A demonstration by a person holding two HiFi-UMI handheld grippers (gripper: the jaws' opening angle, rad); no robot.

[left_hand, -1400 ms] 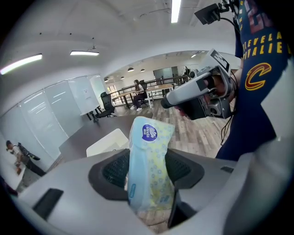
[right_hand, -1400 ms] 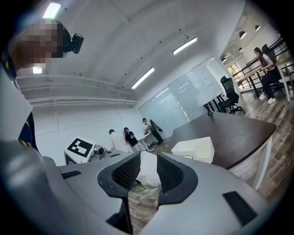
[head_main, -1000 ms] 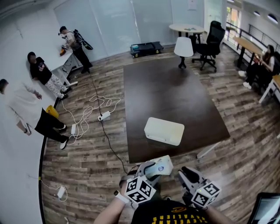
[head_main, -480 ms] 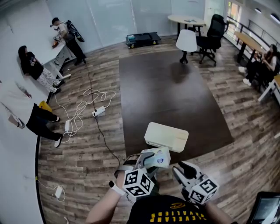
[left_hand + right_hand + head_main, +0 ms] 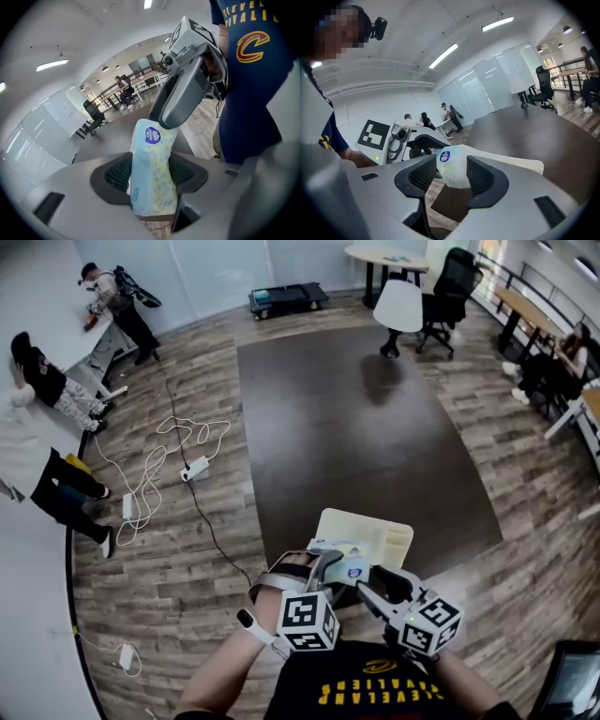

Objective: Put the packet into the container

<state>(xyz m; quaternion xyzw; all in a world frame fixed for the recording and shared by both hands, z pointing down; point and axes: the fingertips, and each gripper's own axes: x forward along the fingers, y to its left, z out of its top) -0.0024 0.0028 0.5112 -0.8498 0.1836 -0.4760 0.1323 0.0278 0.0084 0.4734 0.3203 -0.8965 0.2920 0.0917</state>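
One soft plastic packet (image 5: 153, 187) pinched between ribbed left tongs (image 5: 150, 172).

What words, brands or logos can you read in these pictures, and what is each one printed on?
"EVEL" above "VALI", both cut off at the frame edge, with a large "C" logo: the person's dark shirt.
"Vinda", as far as it can be made out: round blue label on the packet; the other print on the packet is too small to read.
Yellow lettering on the shirt in the head view: too blurred to read.
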